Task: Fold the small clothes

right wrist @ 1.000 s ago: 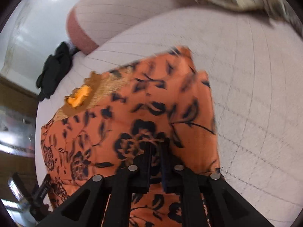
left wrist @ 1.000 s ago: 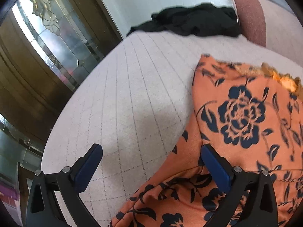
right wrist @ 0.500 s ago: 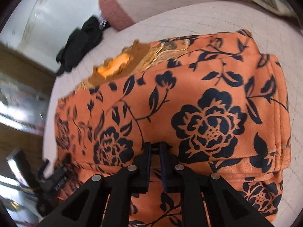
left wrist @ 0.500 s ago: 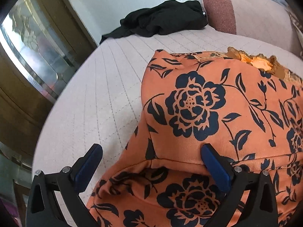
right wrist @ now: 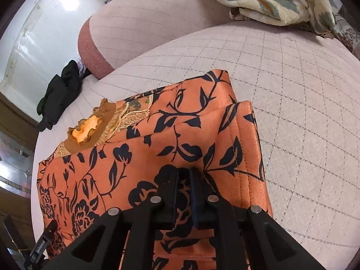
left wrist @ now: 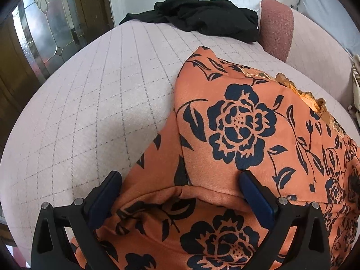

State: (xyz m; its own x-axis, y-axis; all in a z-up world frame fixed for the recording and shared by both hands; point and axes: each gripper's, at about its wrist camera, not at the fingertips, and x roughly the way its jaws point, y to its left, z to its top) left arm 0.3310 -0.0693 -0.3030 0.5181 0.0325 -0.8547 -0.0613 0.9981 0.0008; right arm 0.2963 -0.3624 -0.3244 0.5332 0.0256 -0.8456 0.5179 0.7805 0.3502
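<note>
While your right gripper (right wrist: pixel 183 193) pinches the orange garment (right wrist: pixel 157 148) at lower centre, keep the wide-open, empty left gripper (left wrist: pixel 180 193) ready to flatten the fold.

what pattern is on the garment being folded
Orange garment with dark navy flowers and leaves, clearest in the left wrist view.

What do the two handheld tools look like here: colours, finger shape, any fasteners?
Both tools are matte black plastic. The left tool has blue pads on angled fingers, triangular cut-outs and silver rivets. The right tool shows the same black frame and rivets. No cables or sleeves visible.
</note>
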